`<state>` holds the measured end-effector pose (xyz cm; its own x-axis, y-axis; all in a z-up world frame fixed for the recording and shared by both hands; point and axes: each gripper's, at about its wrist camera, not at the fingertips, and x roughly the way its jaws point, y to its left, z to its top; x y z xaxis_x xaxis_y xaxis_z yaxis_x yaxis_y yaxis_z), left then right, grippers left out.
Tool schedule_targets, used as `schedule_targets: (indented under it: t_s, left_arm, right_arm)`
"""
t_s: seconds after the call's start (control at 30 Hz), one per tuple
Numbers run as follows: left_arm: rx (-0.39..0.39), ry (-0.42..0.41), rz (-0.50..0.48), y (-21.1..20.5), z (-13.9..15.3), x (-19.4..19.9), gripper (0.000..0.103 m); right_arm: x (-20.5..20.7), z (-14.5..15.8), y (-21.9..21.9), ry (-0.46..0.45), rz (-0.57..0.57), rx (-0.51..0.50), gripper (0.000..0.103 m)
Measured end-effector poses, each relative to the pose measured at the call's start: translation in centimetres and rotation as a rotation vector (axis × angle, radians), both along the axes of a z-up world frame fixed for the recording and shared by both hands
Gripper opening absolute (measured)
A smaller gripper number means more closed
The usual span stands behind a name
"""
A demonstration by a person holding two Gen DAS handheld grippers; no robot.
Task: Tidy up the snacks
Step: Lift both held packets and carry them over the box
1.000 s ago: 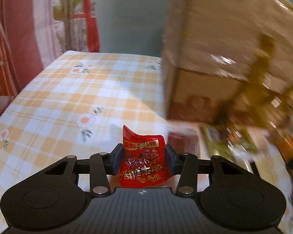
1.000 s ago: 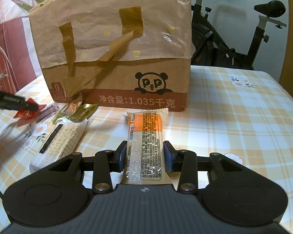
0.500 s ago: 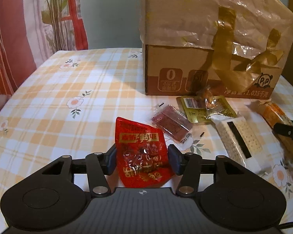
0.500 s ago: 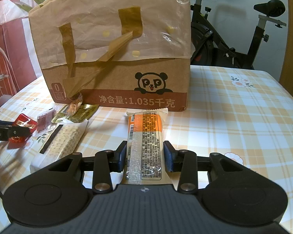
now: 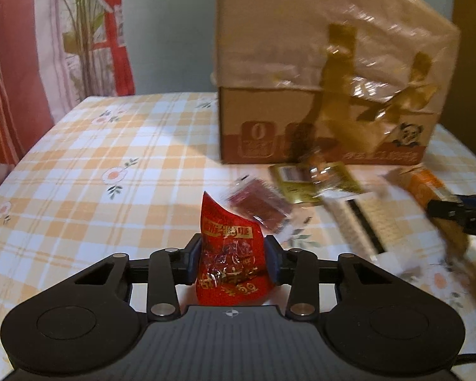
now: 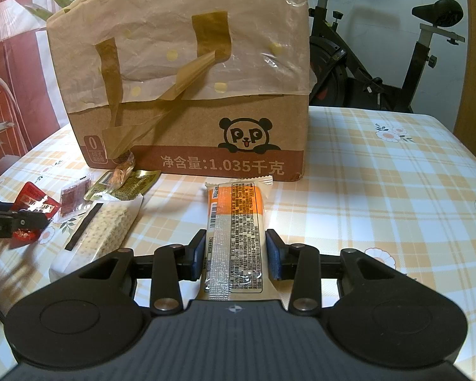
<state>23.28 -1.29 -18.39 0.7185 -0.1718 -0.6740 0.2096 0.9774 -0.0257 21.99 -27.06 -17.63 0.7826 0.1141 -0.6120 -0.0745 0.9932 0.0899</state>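
My left gripper (image 5: 233,255) is shut on a red snack packet (image 5: 230,260) and holds it just above the table; both also show at the left of the right wrist view, the packet (image 6: 31,204) crumpled between the fingers. My right gripper (image 6: 234,255) is shut on an orange-and-white wrapped bar (image 6: 234,231) that lies flat on the checked tablecloth, pointing at the cardboard box (image 6: 187,95). The bar also shows blurred in the left wrist view (image 5: 428,187).
Between the grippers lie a dark red sachet (image 6: 74,198), a gold packet (image 6: 127,184) with a small candy (image 6: 123,168) on it, and a white cracker pack (image 6: 101,228). An exercise bike (image 6: 380,47) stands behind the table. A curtain (image 5: 16,63) hangs at left.
My left gripper has swung right toward the snack pile, dipped to the table and lifted a little, still holding the red packet. My right gripper and its bar have not moved.
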Motion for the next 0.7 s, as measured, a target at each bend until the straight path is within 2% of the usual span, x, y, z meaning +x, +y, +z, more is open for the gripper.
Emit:
schedule_targets:
  t_s: [0.37, 0.6, 0.7]
  left_arm:
    - [-0.058, -0.063, 0.018, 0.7, 1.5, -0.6, 0.042]
    - [-0.083, -0.096, 0.042, 1.5, 3.0, -0.7, 0.043]
    - [-0.102, -0.128, 0.039, 1.5, 4.3, -0.8, 0.043]
  right_arm:
    - [-0.1, 0.0, 0.0, -0.005, 0.007, 0.005, 0.041]
    - [-0.7, 0.7, -1.7, -0.007, -0.042, 0.088, 0.039]
    - [-1.2, 1.8, -1.9, -0.040, -0.038, 0.080, 0.039]
